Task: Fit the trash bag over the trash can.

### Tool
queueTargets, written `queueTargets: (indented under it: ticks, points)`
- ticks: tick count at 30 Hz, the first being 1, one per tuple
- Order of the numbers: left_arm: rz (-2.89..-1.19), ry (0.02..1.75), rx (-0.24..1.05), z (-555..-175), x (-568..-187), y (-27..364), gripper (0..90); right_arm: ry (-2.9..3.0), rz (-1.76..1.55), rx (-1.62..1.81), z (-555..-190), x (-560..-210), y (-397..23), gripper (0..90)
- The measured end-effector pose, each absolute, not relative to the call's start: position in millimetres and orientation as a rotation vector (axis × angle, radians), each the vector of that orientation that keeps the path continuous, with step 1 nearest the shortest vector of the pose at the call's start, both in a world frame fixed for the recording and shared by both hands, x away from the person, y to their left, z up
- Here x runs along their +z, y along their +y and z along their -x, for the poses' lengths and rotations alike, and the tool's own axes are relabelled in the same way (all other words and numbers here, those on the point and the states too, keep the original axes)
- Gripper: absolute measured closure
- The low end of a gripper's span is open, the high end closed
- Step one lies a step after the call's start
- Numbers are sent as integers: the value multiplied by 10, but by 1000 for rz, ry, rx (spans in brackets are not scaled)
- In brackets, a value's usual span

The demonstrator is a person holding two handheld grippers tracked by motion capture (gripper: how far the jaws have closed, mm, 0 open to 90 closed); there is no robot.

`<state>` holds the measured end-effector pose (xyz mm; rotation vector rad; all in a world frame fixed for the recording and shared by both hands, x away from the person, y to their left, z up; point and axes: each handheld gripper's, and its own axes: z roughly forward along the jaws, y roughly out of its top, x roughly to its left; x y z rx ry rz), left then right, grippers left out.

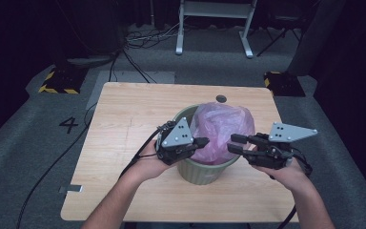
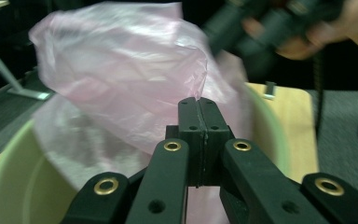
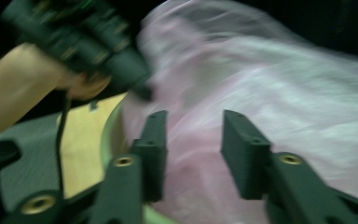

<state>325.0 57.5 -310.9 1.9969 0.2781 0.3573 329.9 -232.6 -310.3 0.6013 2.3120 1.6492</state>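
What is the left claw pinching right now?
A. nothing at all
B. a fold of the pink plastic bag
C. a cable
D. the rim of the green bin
B: the left gripper has its jaws pressed together on a fold of the pink plastic bag above the green bin.

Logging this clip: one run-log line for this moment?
left tongs: shut on bag | right tongs: open by bag | bag: puffed above bin | table

A light wooden tabletop (image 1: 124, 119) fills the frame's centre, with a small dark disc (image 1: 221, 98) near its far edge. On the grey floor: a white frame (image 1: 215, 19) at top centre, yellow-black striped blocks (image 1: 59, 80) upper left, a "4" (image 1: 68, 125) left.
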Motion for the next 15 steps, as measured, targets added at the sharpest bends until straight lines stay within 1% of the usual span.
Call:
queueTargets:
  ticks: [1, 2, 6, 8, 10, 13, 15]
  points:
    - [-2006, 256, 356, -3217, -3113, 559, 898, 2279, -634, 1655, -3299, -3076, -2347, 509]
    - [-2021, 227, 359, -3165, -3120, 533, 898, 2263, -652, 1654, -3301, -3059, -2355, 471]
    - [-2056, 179, 345, -3039, -3166, 454, 897, 2202, -724, 1689, -3324, -2981, -2384, 373]
    - [-2080, 156, 356, -2972, -3192, 414, 897, 2180, -754, 1690, -3345, -2951, -2383, 354]
    - [-2084, 140, 349, -2927, -3199, 410, 897, 2159, -706, 1670, -3369, -2909, -2380, 375]
    - [-2076, 132, 353, -2861, -3175, 446, 896, 2135, -694, 1544, -3463, -2857, -2374, 354]
    - [-2076, 131, 349, -2839, -3158, 480, 896, 2161, -716, 1537, -3575, -2842, -2382, 330]
